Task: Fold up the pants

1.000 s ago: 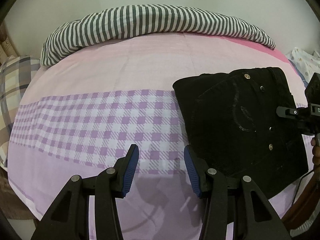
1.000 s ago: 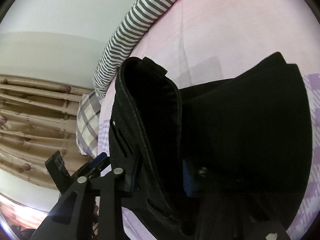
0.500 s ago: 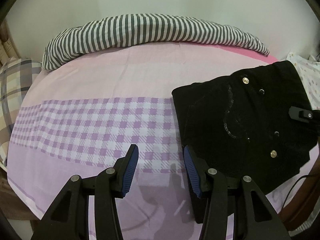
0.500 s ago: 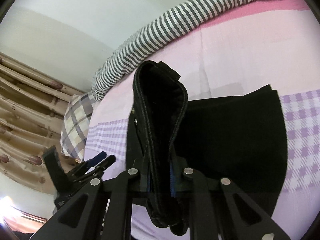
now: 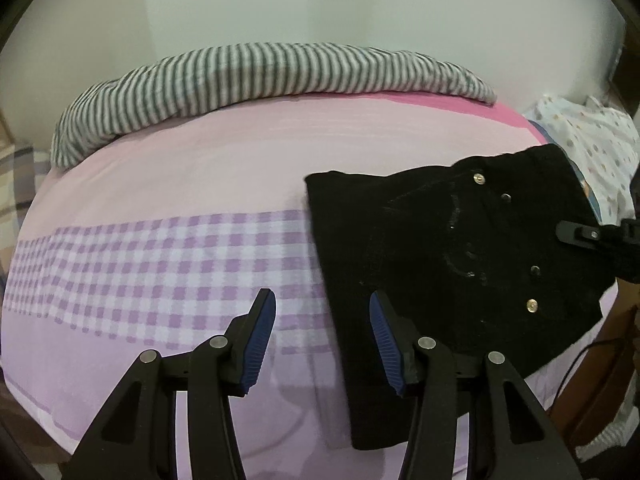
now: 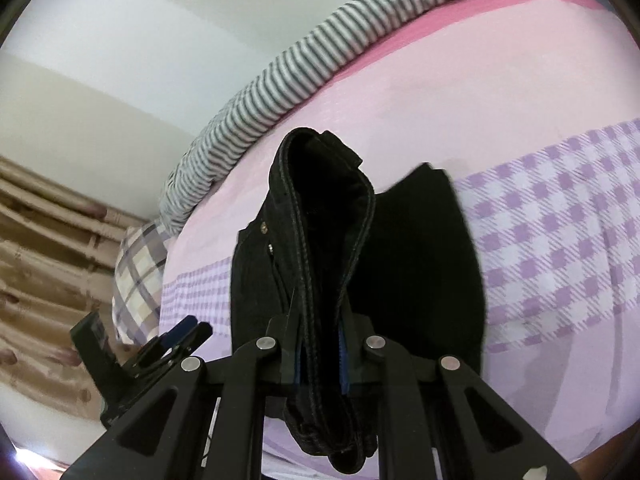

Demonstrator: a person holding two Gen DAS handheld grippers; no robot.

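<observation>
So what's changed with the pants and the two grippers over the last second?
The right gripper has swung the waistband end of the black pants round, so the pants now sit further right in the left wrist view. No new grasp or release: it stays shut on the waistband. The left gripper stays open and empty above the bed sheet. The striped blanket is unmoved.
</observation>
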